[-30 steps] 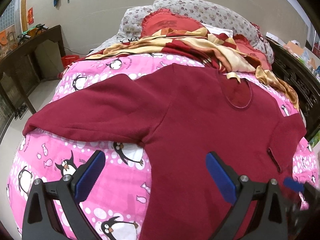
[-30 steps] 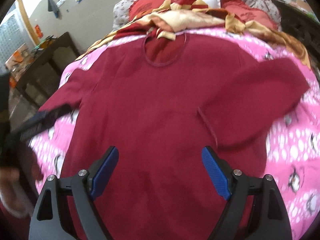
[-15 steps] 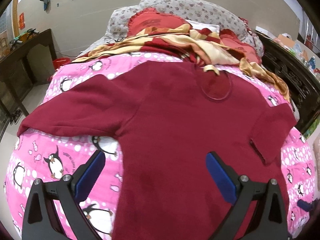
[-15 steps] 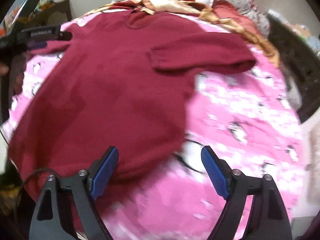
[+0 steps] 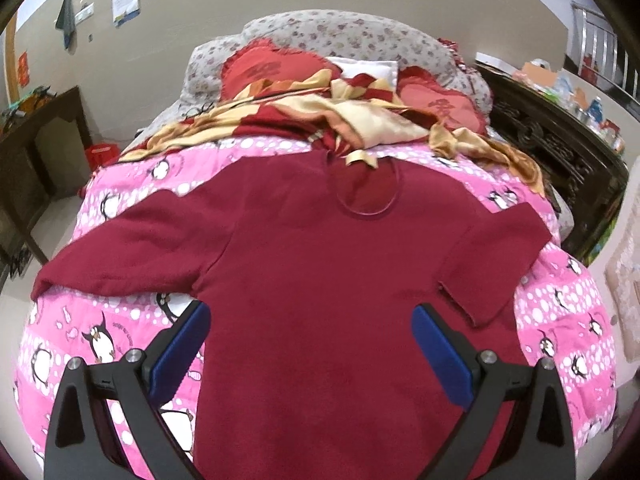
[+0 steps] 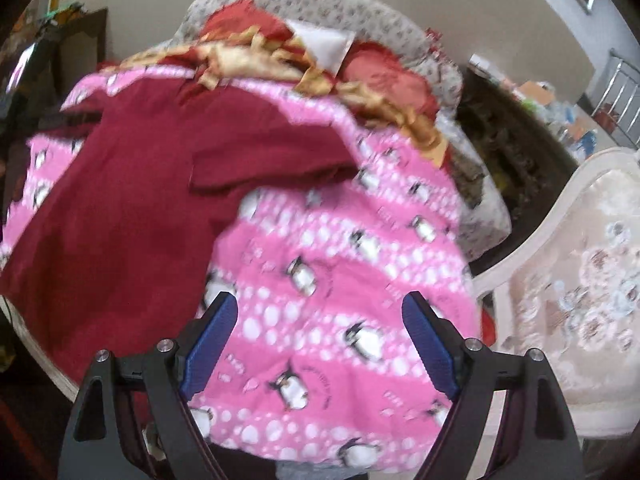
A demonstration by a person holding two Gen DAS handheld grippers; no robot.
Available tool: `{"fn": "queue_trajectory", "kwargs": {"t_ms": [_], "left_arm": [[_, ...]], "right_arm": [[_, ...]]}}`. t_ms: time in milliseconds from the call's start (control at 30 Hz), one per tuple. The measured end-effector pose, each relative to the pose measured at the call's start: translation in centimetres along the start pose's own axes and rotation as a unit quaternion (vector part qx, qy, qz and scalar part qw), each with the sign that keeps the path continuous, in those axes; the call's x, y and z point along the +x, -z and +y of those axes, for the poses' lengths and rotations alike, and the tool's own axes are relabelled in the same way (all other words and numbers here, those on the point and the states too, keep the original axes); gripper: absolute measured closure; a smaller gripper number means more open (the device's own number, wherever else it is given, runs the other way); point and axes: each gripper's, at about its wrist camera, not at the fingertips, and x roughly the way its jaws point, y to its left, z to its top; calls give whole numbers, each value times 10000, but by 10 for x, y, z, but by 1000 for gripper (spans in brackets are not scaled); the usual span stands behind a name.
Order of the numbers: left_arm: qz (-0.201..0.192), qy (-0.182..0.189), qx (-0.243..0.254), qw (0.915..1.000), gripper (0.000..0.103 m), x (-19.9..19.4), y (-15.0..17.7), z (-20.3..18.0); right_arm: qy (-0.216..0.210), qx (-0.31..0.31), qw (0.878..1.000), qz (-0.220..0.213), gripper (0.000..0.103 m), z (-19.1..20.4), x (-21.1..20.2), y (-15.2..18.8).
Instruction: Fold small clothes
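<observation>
While sweater (image 5: 320,280) lies flat | left gripper (image 5: 310,344) fingers spread | right gripper (image 6: 320,344) fingers spread

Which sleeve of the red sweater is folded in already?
The right sleeve is folded in, its cuff lying on the red sweater. The left sleeve stretches straight out over the penguin blanket.

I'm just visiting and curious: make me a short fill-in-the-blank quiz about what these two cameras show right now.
1. The sweater lying on the blanket is dark ____.
2. The birds printed on the pink blanket are ____.
3. Both the left gripper and the right gripper have their jaws ____.
4. The right sleeve is ____ back over the sweater.

Missing words: red; penguins; open; folded
</observation>
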Motion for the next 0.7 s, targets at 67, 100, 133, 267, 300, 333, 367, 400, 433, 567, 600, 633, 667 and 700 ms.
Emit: {"fn": "queue_trajectory", "kwargs": {"t_ms": [67, 100, 133, 267, 300, 333, 367, 400, 433, 567, 600, 633, 667, 700], "left_arm": [[-57, -32, 56, 10000, 1, -5, 1, 1], [-60, -46, 58, 10000, 1, -6, 1, 3], [-49, -56, 45, 10000, 1, -6, 2, 6], [65, -170, -88, 9998, 1, 5, 6, 24], [102, -192, -137, 9997, 1, 8, 7, 29], [136, -210, -193, 9995, 1, 11, 8, 35], [169, -237, -280, 9992, 1, 15, 9, 42], [192, -260, -329, 9989, 1, 18, 9, 47], [222, -289, -377, 9986, 1, 21, 10, 52], [315, -400, -539, 9973, 1, 35, 8, 73], [328, -427, -557, 9970, 1, 39, 8, 77], [341, -447, -566, 9968, 1, 41, 7, 80], [354, -474, -575, 9966, 1, 45, 6, 83], [361, -496, -583, 9964, 1, 48, 5, 86]], "right_arm": [[-88, 84, 9996, -250, 6, -5, -12, -14], [-207, 148, 9991, -352, 6, -4, -15, -20], [-380, 223, 9981, -438, 6, -3, -16, -27], [-1240, 680, 9881, -604, 6, 20, 4, -57], [-1427, 777, 9849, -603, 6, 28, 14, -63], [-1578, 857, 9821, -568, 6, 37, 25, -71], [-1682, 922, 9801, -512, 6, 50, 38, -79], [-1776, 968, 9781, -487, 6, 63, 51, -87], [-1847, 982, 9766, -499, 6, 73, 60, -93], [-1940, 858, 9761, -468, 9, 121, 100, -114], [-1989, 818, 9756, -447, 9, 130, 108, -118], [-2031, 765, 9754, -400, 9, 143, 119, -124], [-2047, 740, 9753, -372, 9, 150, 126, -125], [-2050, 710, 9755, -354, 9, 158, 132, -127]]}}
